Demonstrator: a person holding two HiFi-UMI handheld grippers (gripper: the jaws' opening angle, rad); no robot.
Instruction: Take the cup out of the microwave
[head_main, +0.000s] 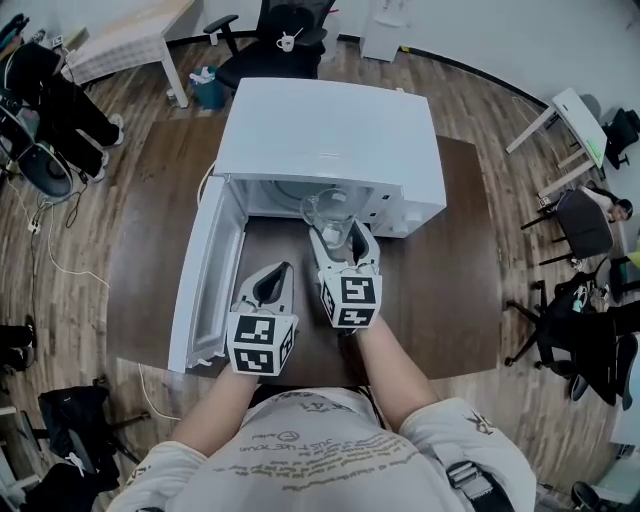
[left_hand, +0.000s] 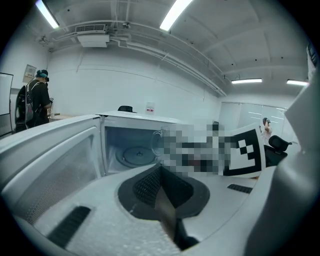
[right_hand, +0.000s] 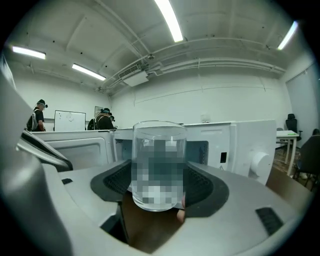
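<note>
Head view looked steeply down on a white microwave (head_main: 330, 140) standing on a dark brown desk (head_main: 450, 300), its door (head_main: 205, 275) swung wide open to the left. The right gripper (head_main: 338, 240) reached toward the opening, and its fingers were clamped on a clear glass cup (head_main: 330, 212), which stood upright right at the mouth of the oven, just in front of the cavity. Whether its base had cleared the sill I could not tell from above. In the right gripper view the cup (right_hand: 159, 165) filled the middle, pinched on both sides between the dark ribbed pads (right_hand: 112, 182), with the brown desk showing below its base and the open cavity behind it. The left gripper (head_main: 272, 285) hung just beside the right one, between it and the open door, lower over the desk. In the left gripper view its fingers (left_hand: 150, 182) met at the tips with nothing between them, and they pointed into the cavity, where the round turntable (left_hand: 135, 155) lay bare. Both forearms came up from the bottom edge of the head view. Behind the microwave stood a black office chair (head_main: 280, 40) on the wood floor, and a person (left_hand: 37, 102) with a backpack stood far off by the wall at the left.
</note>
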